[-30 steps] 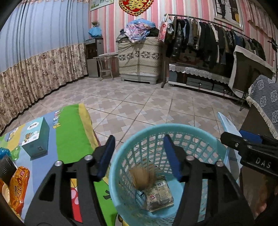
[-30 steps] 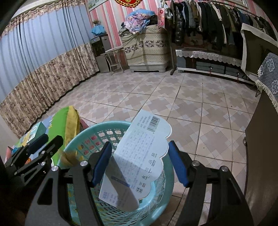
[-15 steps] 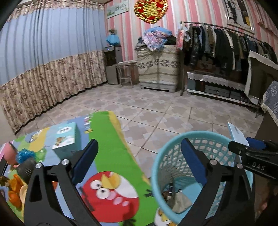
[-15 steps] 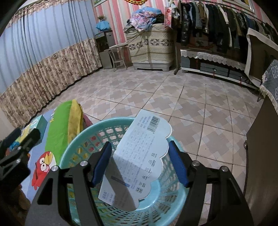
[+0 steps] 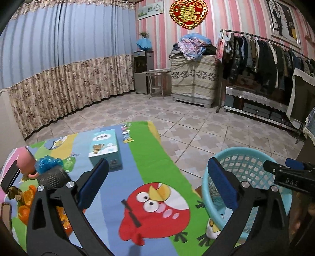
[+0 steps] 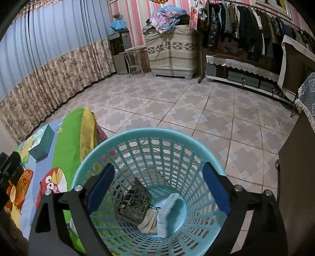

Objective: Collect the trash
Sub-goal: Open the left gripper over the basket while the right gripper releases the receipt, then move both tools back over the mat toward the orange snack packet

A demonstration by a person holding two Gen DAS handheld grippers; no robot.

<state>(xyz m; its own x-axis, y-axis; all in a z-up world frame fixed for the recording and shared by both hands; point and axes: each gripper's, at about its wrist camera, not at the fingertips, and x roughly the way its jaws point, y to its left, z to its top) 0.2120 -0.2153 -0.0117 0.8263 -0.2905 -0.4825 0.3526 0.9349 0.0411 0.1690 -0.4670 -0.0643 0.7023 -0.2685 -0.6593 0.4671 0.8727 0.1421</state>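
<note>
Fingers on both tools stood wide apart and gripped nothing. Those of the right gripper [image 6: 157, 189] hung directly over the mouth of the blue basket [image 6: 126, 137], a position that suited dropping things straight in. Between them, at the bottom of the basket, lay a dark printed packet [image 6: 135, 204], a crumpled beige scrap [image 6: 148, 222] and a pale blue-and-white folded card [image 6: 167, 212]; the print on all three was too small to read. The basket stood on the tiled floor against the edge of the desk, probably so trash could go across in a short reach.

The left gripper [image 5: 157, 187] hovered over the cartoon cloth [image 5: 153, 167] covering the desk, above a big red bird figure, with the basket's rim [image 5: 246, 151] off to its right. In that same view the right tool's arm crossed the basket, marked "DAS" [image 5: 293, 182]. I judged the remaining trash to be the cluster at the desk's left edge: orange peel [image 5: 23, 202], an orange snack wrapper [image 6: 22, 185] and a blue crinkled piece [image 5: 47, 163] beside a pink object [image 5: 25, 163] I could not identify. Farther along the cloth sat a teal tissue box [image 5: 105, 147] with a bear picture and Chinese characters I could not make out.

On the far striped wall hung a red heart ornament [image 5: 189, 12] bearing a gold double-happiness character.
</note>
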